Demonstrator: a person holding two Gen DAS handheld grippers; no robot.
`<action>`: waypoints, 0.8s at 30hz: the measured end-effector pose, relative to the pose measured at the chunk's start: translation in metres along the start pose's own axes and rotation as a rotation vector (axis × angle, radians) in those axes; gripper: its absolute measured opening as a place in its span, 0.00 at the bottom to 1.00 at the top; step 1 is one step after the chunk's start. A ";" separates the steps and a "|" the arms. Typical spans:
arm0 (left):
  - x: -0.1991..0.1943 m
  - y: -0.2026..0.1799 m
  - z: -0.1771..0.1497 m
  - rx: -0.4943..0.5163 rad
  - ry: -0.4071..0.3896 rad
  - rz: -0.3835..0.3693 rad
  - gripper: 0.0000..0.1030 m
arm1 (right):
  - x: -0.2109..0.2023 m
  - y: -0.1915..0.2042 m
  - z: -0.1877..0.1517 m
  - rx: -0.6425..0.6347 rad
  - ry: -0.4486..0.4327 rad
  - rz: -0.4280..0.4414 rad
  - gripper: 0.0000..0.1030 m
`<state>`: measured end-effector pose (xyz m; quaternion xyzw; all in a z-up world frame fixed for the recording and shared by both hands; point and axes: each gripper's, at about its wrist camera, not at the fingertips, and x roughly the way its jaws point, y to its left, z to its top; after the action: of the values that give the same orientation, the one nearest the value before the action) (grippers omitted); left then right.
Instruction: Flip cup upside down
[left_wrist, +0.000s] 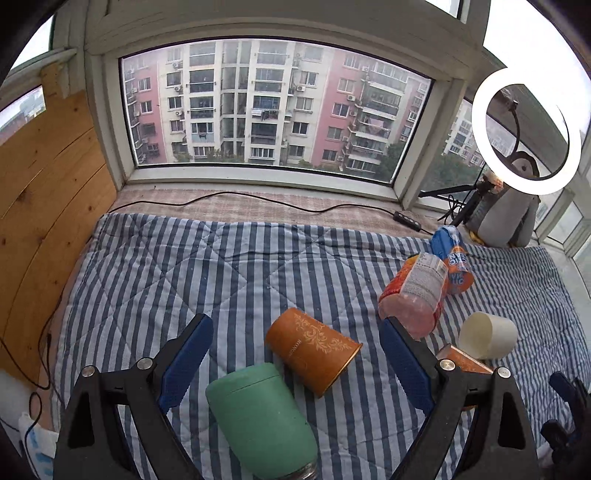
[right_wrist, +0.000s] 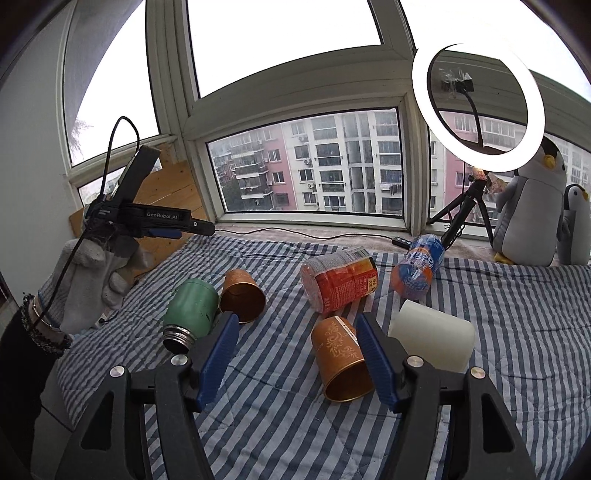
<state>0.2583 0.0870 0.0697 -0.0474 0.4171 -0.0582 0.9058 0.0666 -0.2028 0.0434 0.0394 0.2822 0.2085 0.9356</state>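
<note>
Several cups lie on their sides on the striped quilt (left_wrist: 184, 266). An orange patterned cup (left_wrist: 312, 347) lies between my left gripper's open fingers, touching a green cup (left_wrist: 258, 417) below it. My left gripper (left_wrist: 295, 332) is open and empty; it also shows in the right wrist view (right_wrist: 207, 229), held by a gloved hand. My right gripper (right_wrist: 295, 332) is open, with a second orange patterned cup (right_wrist: 341, 360) lying mouth toward me against its right finger (right_wrist: 376, 363). A white cup (right_wrist: 432, 338) lies just right of that finger. The first orange cup (right_wrist: 242, 295) and green cup (right_wrist: 190, 312) lie to the left.
An orange-labelled bottle (right_wrist: 340, 282) and a blue-and-orange bottle (right_wrist: 419, 271) lie on the quilt behind the cups. A ring light (right_wrist: 478, 107) on a tripod and plush penguins (right_wrist: 532, 218) stand at the back right. A cable (left_wrist: 258, 203) runs along the window sill. A wooden board (left_wrist: 48, 206) lines the left.
</note>
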 end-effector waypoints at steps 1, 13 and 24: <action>-0.012 -0.002 -0.009 -0.005 -0.018 -0.010 0.91 | -0.003 0.005 -0.004 -0.005 -0.009 0.005 0.61; -0.214 -0.035 -0.111 0.039 -0.198 -0.047 0.99 | -0.095 0.060 -0.016 -0.038 -0.117 -0.009 0.69; -0.111 -0.017 -0.069 -0.038 -0.002 0.052 0.99 | -0.107 0.056 -0.039 -0.038 -0.149 -0.030 0.69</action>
<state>0.1325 0.0841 0.1106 -0.0538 0.4183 -0.0265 0.9063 -0.0561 -0.1977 0.0758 0.0330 0.2083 0.1962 0.9576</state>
